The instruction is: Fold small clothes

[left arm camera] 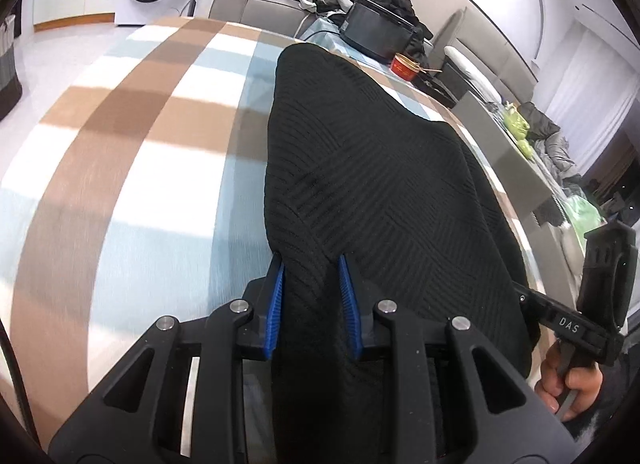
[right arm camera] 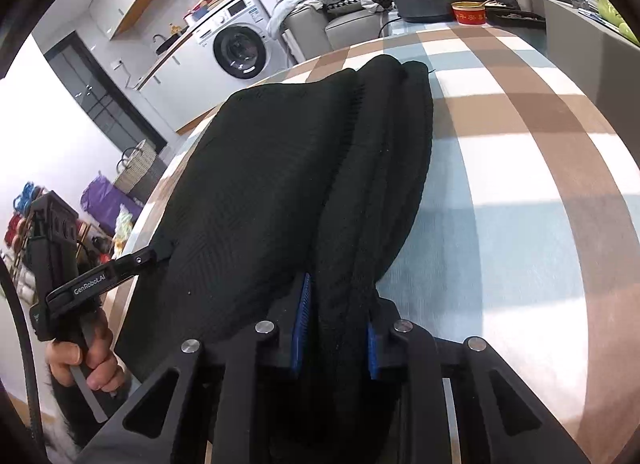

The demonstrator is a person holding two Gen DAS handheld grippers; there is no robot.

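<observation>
A black ribbed knit garment (left arm camera: 380, 168) lies on the counter (left arm camera: 132, 152) with its brown, pale blue and white checked cloth, filling each frame's centre. The left gripper (left arm camera: 311, 264) pinches its near edge at lower centre. The right gripper (right arm camera: 340, 296) pinches a bunched fold likewise.
</observation>
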